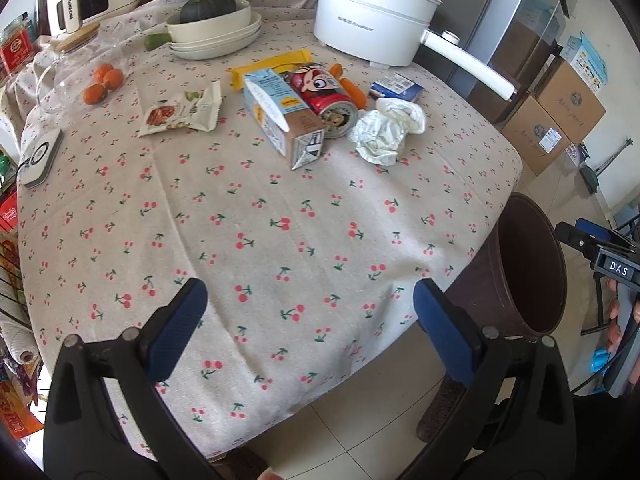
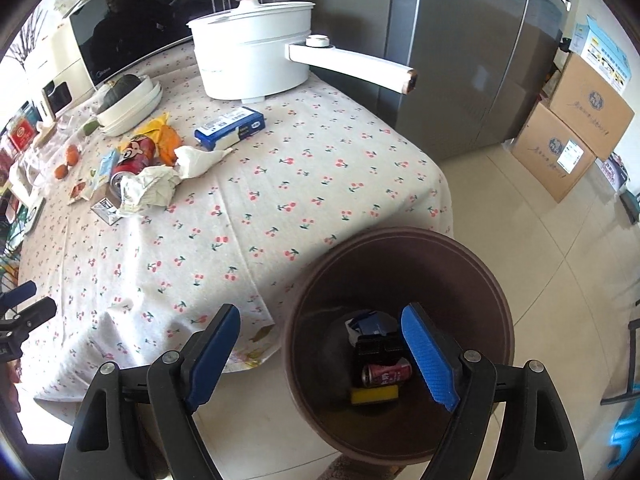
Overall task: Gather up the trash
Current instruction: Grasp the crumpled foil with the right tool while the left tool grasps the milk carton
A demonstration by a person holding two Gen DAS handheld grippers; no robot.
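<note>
Trash lies on the cherry-print tablecloth (image 1: 280, 264): a blue milk carton (image 1: 280, 114), a red can (image 1: 330, 98), crumpled white paper (image 1: 386, 130), a snack wrapper (image 1: 182, 110), a yellow wrapper (image 1: 272, 65) and a small blue box (image 1: 396, 87). My left gripper (image 1: 310, 332) is open and empty above the table's near edge. My right gripper (image 2: 320, 354) is open and empty over the brown bin (image 2: 400, 248), which holds a red can (image 2: 386, 374), a yellow item (image 2: 374, 395) and a black item. The paper (image 2: 150, 190) and blue box (image 2: 230, 128) show in the right wrist view.
A white electric pot (image 1: 372, 16) with a long handle stands at the back, beside stacked dishes with a squash (image 1: 214, 26). Oranges (image 1: 103, 82) and a glass jar sit at the left. Cardboard boxes (image 2: 572, 128) stand on the tiled floor by the fridge (image 2: 460, 60).
</note>
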